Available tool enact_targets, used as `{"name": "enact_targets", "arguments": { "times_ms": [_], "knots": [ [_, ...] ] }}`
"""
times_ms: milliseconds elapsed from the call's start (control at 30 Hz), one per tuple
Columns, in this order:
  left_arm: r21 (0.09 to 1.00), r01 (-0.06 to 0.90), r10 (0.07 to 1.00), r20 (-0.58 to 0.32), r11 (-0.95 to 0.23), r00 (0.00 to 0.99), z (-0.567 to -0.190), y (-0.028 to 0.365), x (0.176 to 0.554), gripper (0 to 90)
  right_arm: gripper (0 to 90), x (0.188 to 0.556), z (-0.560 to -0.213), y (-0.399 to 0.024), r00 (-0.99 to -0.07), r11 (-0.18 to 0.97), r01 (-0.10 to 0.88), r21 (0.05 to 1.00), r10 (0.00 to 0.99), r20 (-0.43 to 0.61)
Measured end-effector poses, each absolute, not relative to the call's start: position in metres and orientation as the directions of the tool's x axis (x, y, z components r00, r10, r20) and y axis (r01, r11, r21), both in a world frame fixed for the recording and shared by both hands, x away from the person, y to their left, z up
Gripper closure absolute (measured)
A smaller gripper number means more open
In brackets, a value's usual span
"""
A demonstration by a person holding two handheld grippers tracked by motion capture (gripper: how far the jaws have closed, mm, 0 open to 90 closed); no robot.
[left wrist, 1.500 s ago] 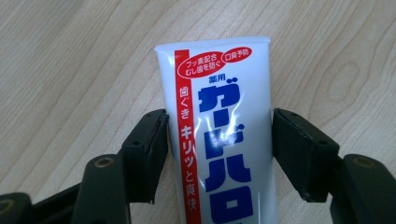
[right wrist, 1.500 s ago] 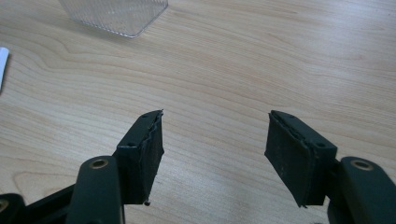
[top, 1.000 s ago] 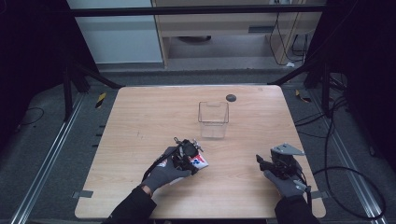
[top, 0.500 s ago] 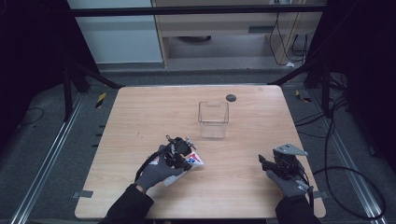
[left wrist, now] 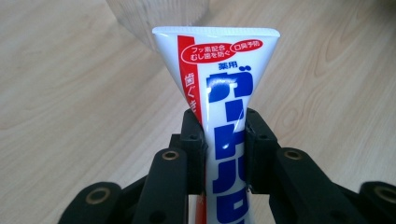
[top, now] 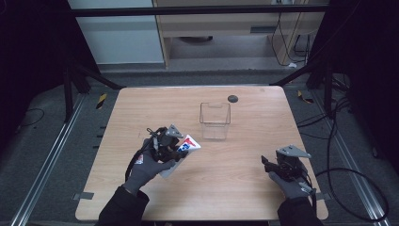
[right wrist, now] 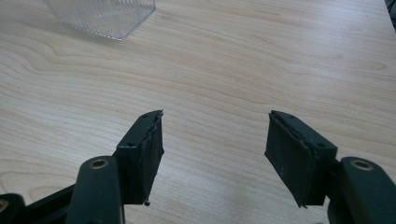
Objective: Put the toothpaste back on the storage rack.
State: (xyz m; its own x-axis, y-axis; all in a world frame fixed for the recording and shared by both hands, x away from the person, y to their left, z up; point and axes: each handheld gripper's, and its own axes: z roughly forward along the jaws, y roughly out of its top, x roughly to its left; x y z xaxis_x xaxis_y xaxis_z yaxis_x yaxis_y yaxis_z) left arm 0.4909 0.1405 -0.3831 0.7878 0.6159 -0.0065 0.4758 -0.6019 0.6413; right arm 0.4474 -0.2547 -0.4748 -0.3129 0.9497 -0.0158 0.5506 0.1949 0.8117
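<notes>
The left gripper (left wrist: 223, 154) has its two black jaws clamped on a toothpaste tube (left wrist: 224, 93), one pad pressed against each side of the tube's body; the jaws have just been closing, with the tube between them. In the left gripper view the tube rises past the jaw tips and widens to its flat crimped end, white with a red strip and blue lettering. Just beyond that end stands the clear plastic container (left wrist: 149, 18), its ribbed wall partly hidden by the tube. Bare wooden table (left wrist: 60, 93) lies on either side of the jaws.

In the high view the left gripper (top: 181, 149) holds the tube (top: 188, 144) with the printed end pointing ahead and a little to the right, toward the container (top: 215, 120), which stands apart from it with open table between. A small dark round object (top: 232, 98) lies on the table beyond the container. The left hand (top: 148, 165), in a grey glove, reaches forward and rightward from a dark sleeve.

The right gripper (right wrist: 215, 156) has its jaws spread wide with nothing between them, only the wood grain. Ahead of them and off to the left is a corner of the container (right wrist: 105, 16). In the high view the right gripper (top: 270, 162) sits near the table's near right edge, well apart from the tube, its gloved hand (top: 291, 183) low over the table (top: 244, 197).
</notes>
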Motion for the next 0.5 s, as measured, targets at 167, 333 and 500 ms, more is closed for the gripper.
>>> {"name": "enact_targets", "arguments": {
  "times_ms": [167, 333, 500],
  "knots": [
    [0.724, 0.451, 0.68, 0.034, -0.522, 0.733, -0.375, 0.144, 0.499, 72.7, 36.3, 0.447, -0.474, -0.255, -0.309, 0.194, 0.546, 0.815, 0.951, -0.019],
    [0.798, 0.429, 0.734, 0.025, -0.424, 0.679, -0.364, 0.144, 0.512, 72.7, 36.3, 0.447, -0.475, -0.254, -0.308, 0.195, 0.545, 0.816, 0.951, -0.022],
    [0.843, 0.41, 0.791, 0.031, -0.349, 0.611, -0.358, 0.142, 0.523, 72.7, 36.1, 0.447, -0.475, -0.255, -0.312, 0.205, 0.542, 0.815, 0.949, -0.031]
  ]
}}
